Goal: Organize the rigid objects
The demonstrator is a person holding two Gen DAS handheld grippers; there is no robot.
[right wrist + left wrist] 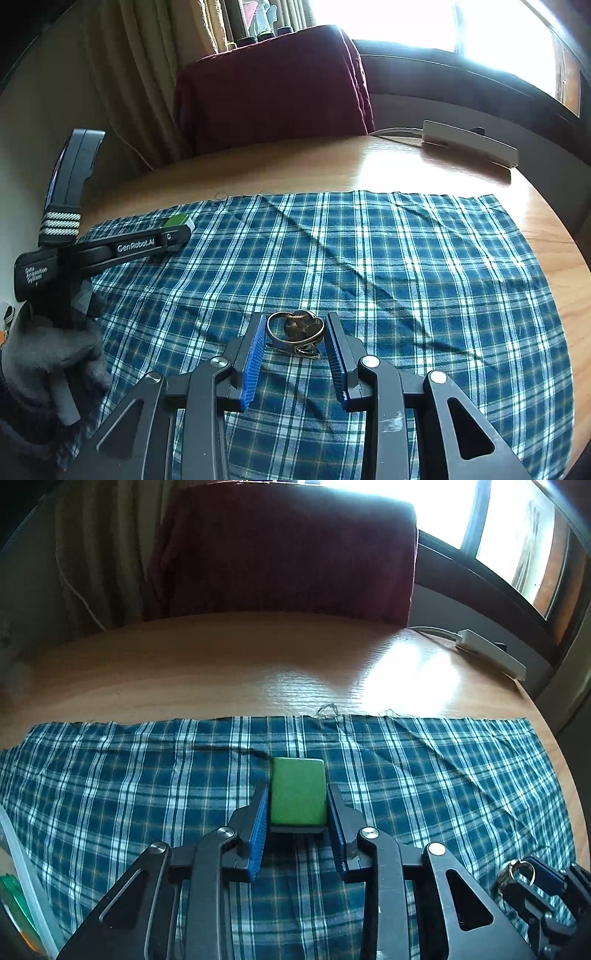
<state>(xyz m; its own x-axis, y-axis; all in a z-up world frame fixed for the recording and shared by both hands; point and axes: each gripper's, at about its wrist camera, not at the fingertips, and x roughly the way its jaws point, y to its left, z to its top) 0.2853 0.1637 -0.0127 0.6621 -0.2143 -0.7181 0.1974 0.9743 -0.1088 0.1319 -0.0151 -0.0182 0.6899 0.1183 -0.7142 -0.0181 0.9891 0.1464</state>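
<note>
Pointing lengthwise away, green block (298,792) between fingers (259,819).

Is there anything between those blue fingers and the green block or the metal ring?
Nothing visible. The green block sits directly between the left gripper fingers, and the metal ring sits directly between the right gripper fingers, on the plaid cloth.

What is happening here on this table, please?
A person holds a gripper in each hand over a blue checked cloth on a wooden table. The left gripper is shut on a green block. The right gripper has a metal key ring between its fingers, seemingly gripped.
</note>
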